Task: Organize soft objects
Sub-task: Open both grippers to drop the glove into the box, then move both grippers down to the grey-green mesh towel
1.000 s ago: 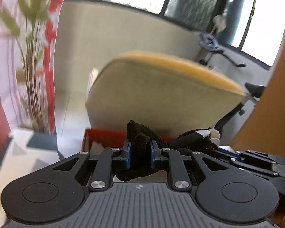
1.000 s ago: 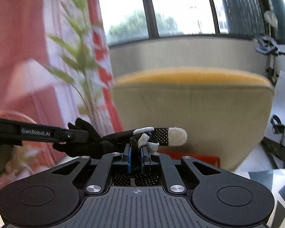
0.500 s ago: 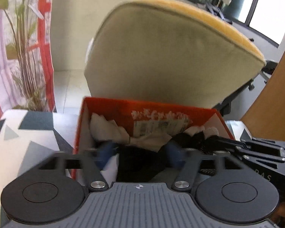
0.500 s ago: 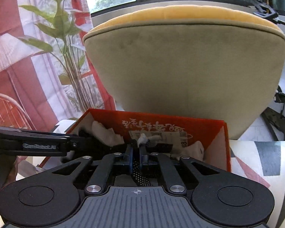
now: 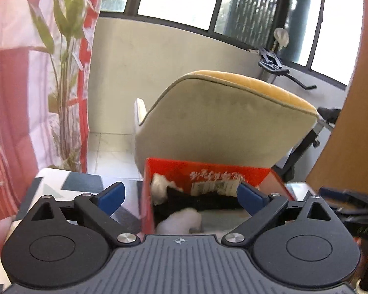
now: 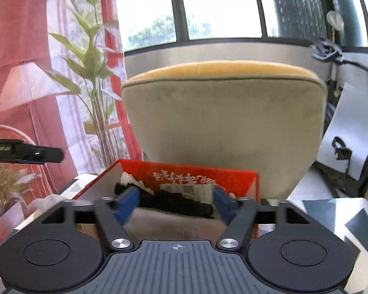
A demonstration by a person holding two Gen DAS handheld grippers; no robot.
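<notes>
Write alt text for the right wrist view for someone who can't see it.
The right claw hangs open over a red box holding a black glove and pale cloth. A beige chair with a yellow seat stands behind the box, with a plant and windows beyond.

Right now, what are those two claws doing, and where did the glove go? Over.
Left gripper open, empty. Right gripper open, empty. Black glove lying in red box. Nothing blocking; chair behind box.

Black left tongs (image 5: 181, 197), blue pads (image 5: 111, 197), silver screws, ribbed grey housing
</notes>
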